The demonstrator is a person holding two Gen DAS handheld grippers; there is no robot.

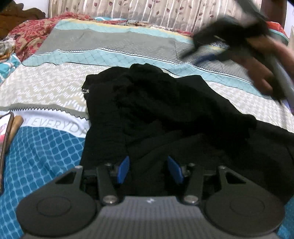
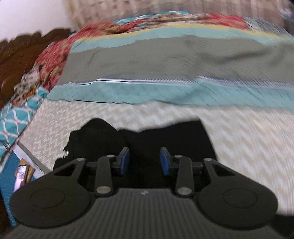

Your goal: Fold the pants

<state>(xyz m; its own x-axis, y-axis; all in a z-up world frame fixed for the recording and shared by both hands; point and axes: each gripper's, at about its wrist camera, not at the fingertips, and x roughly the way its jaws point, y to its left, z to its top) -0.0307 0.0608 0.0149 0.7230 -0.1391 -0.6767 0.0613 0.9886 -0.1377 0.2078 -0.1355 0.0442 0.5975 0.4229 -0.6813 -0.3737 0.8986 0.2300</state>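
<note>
Both grippers (image 1: 148, 170) (image 2: 144, 160) parted over crumpled black pants (image 1: 165, 110); patterned bedspread (image 1: 55, 88) beneath

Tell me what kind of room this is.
Most likely a bedroom: black pants lie crumpled on a bed with a patterned bedspread, a dark wooden headboard stands at one end, and curtains hang behind.

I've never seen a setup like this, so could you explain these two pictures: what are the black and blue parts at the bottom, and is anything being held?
There is no robot: a person holds a two-finger tool in each hand, each with a camera looking along its blue pads. One picture looks from the left tool, the other from the right tool. Crumpled black pants lie on a patterned bedspread. Both tools stand open above the cloth, gripping nothing. The blurred shape at the left view's upper right is the person's hand with the right tool.
</note>
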